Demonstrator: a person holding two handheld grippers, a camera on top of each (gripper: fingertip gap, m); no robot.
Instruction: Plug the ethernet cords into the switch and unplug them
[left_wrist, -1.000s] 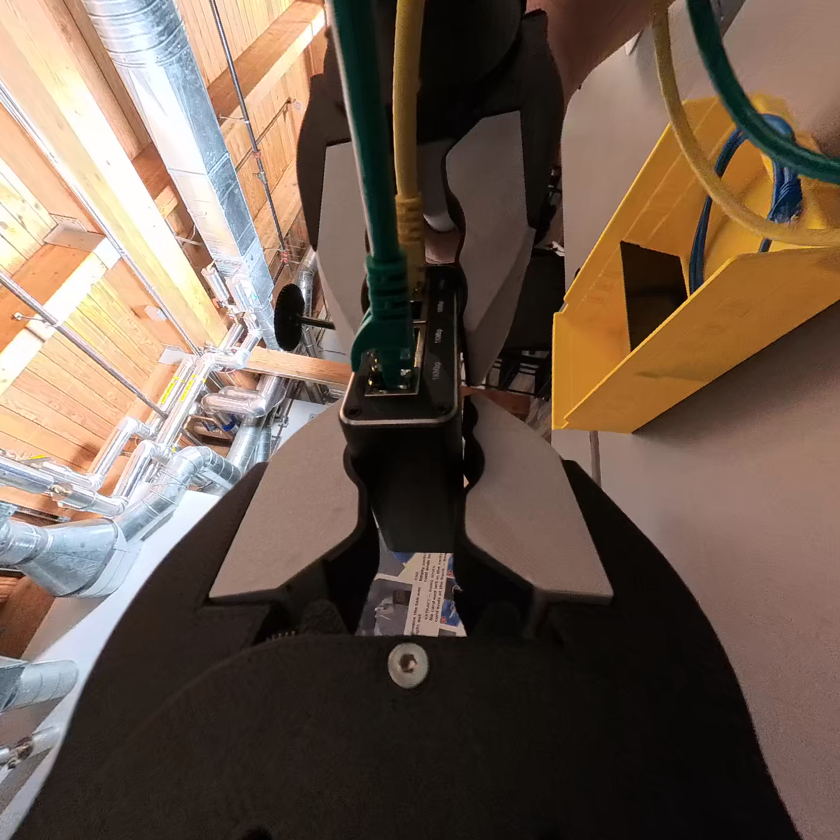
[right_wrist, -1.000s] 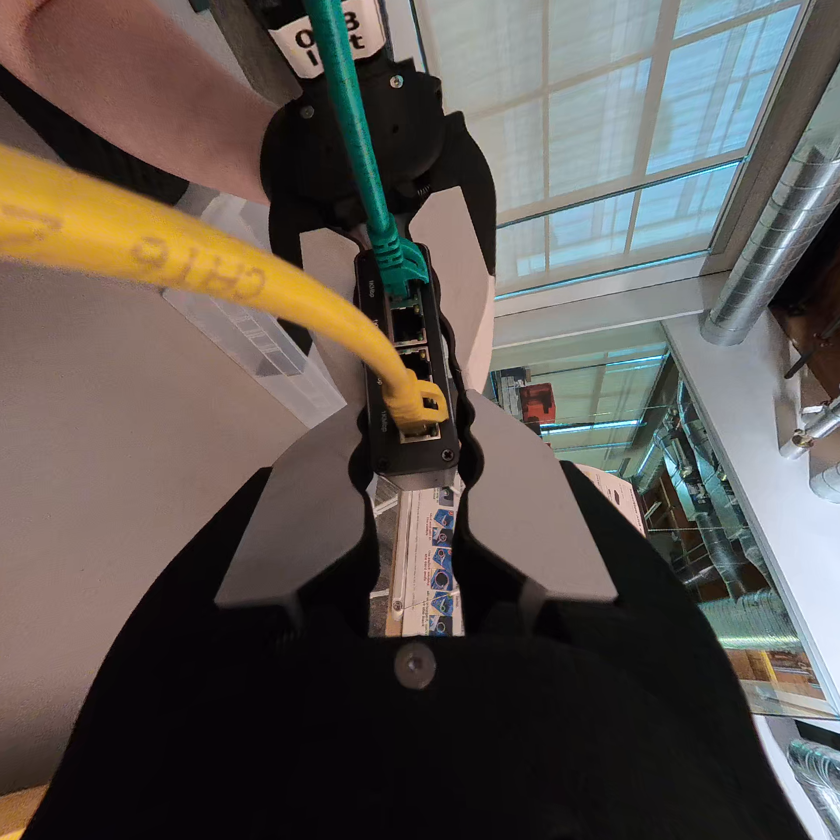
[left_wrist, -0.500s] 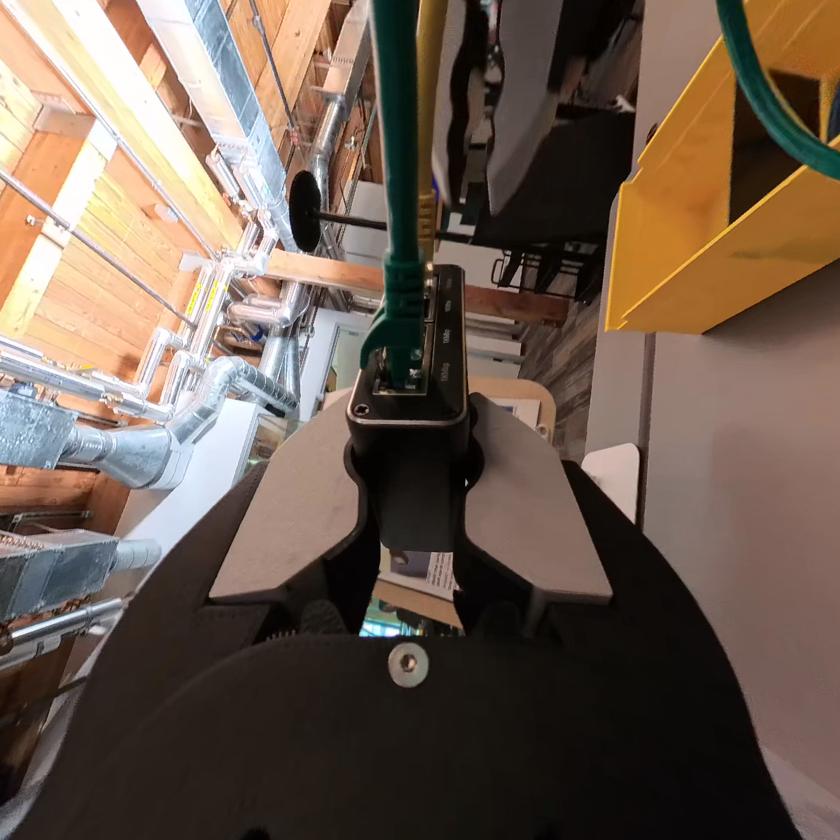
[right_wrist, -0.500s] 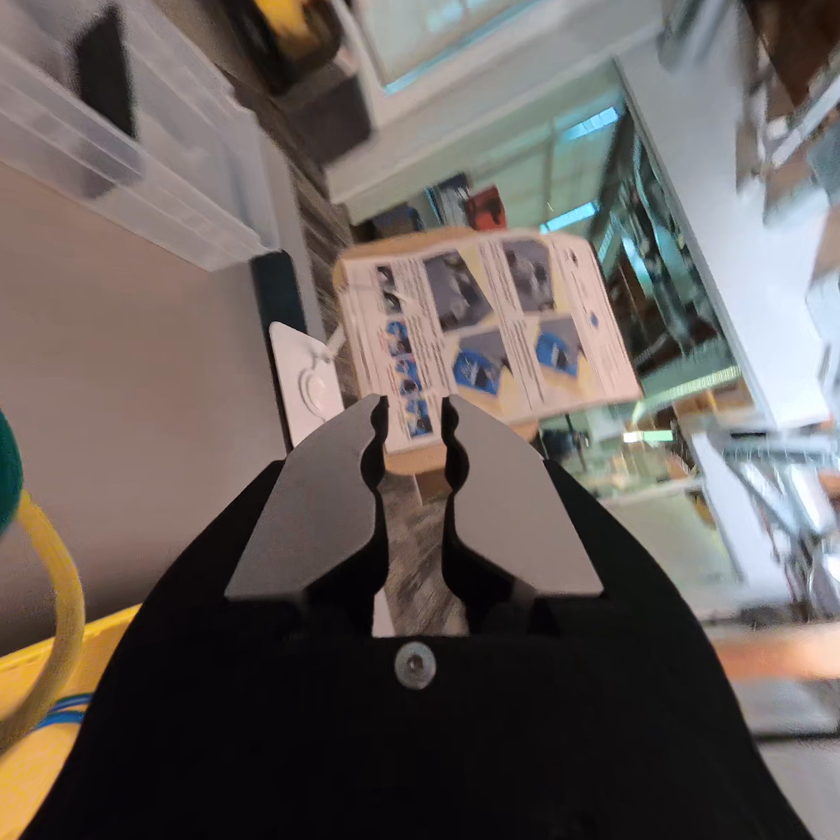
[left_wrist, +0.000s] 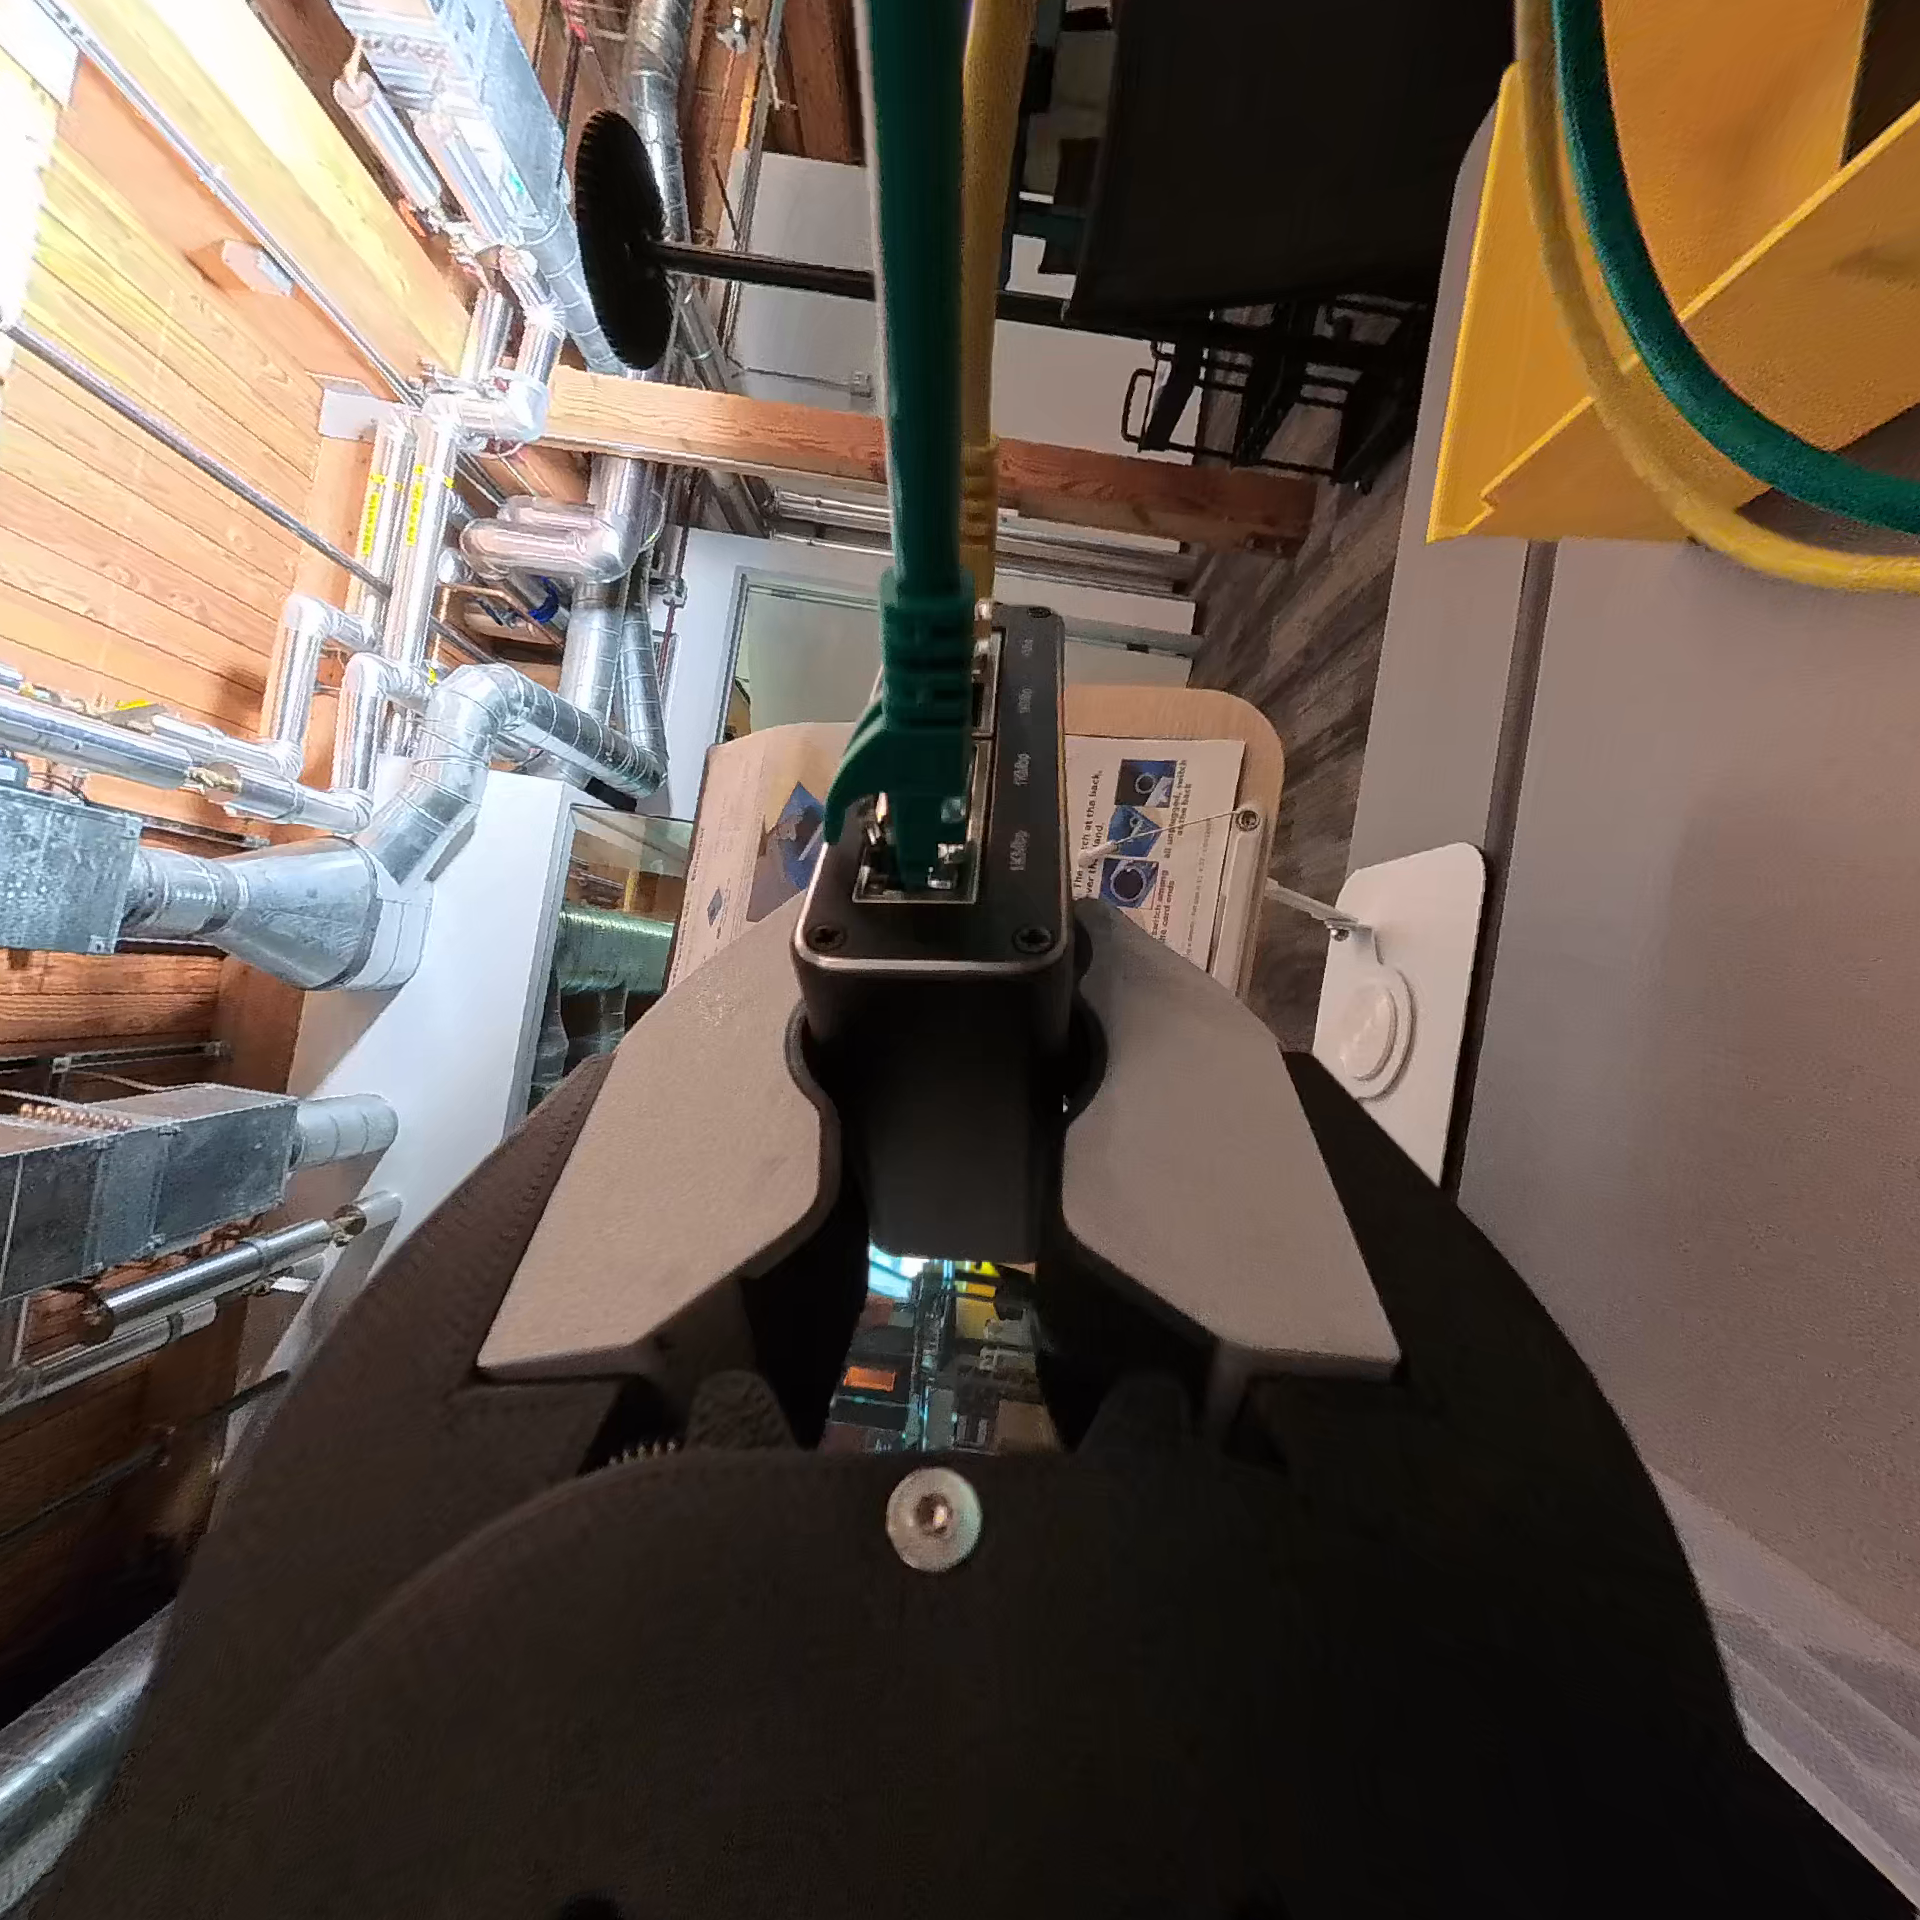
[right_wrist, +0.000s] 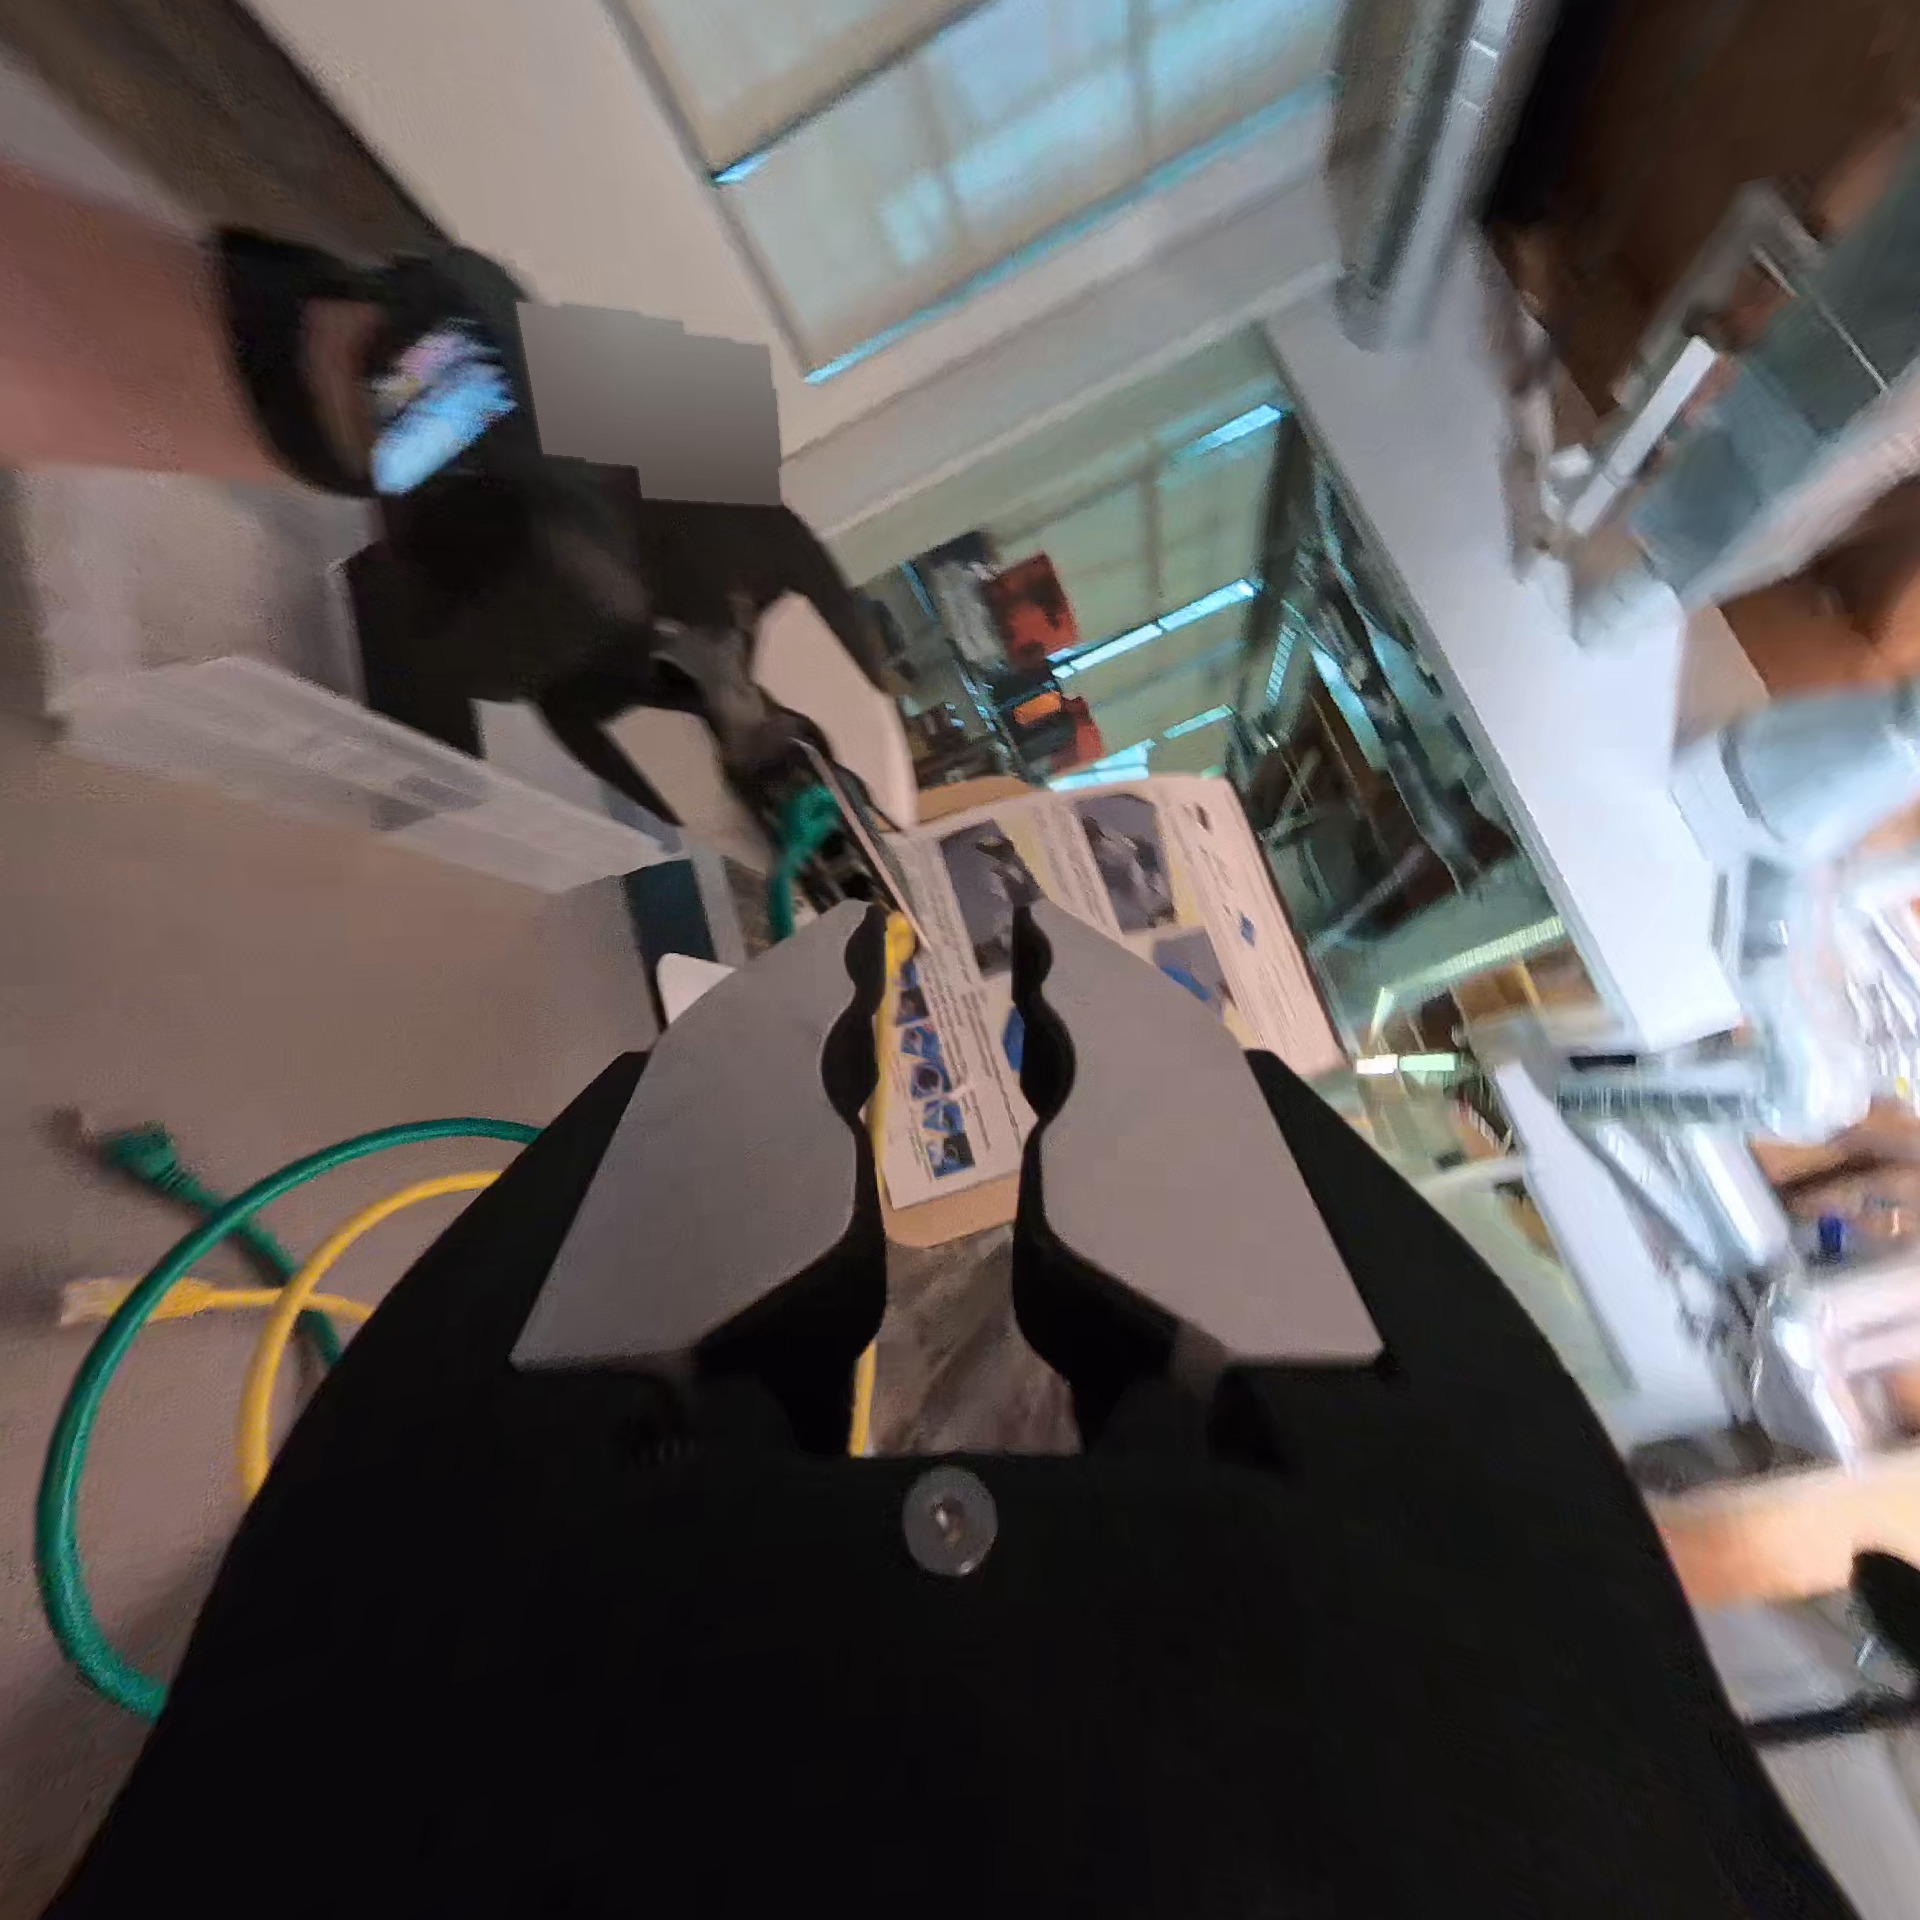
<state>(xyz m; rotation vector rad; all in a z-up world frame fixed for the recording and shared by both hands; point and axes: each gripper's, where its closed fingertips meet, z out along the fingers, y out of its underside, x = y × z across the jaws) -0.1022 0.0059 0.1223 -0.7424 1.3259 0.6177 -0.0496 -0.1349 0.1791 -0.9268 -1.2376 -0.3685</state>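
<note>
Left gripper (left_wrist: 940, 997): closed on the switch (left_wrist: 935, 956), its two fingers clamping the black body on both sides near the nearer end, the port face turned to the camera's left.
Right gripper (right_wrist: 940, 935): empty, jaws a little apart, nothing between them; the view is blurred.
Switch: held in the air off the desk (left_wrist: 1704, 1039), a stiff, smooth little box; I judge it light and apt to twist in the grip when a plug is pulled, so the hold on its flat sides suits it.
Green cord (left_wrist: 920, 416): plugged into the nearest port; the far end lies free on the desk in the right view.
Yellow cord (left_wrist: 982, 395): plugged into a port farther along; its free plug also lies on the desk.
Handling: the cords are limp and springy, the plugs hard with a small latch tab that looks breakable; best taken at the boot just beside the port, tab pressed.
Count: one switch, two cords, both seated; two grippers.
Bin (left_wrist: 1558, 416): one, yellow, on the desk, both cords looping past it.
</note>
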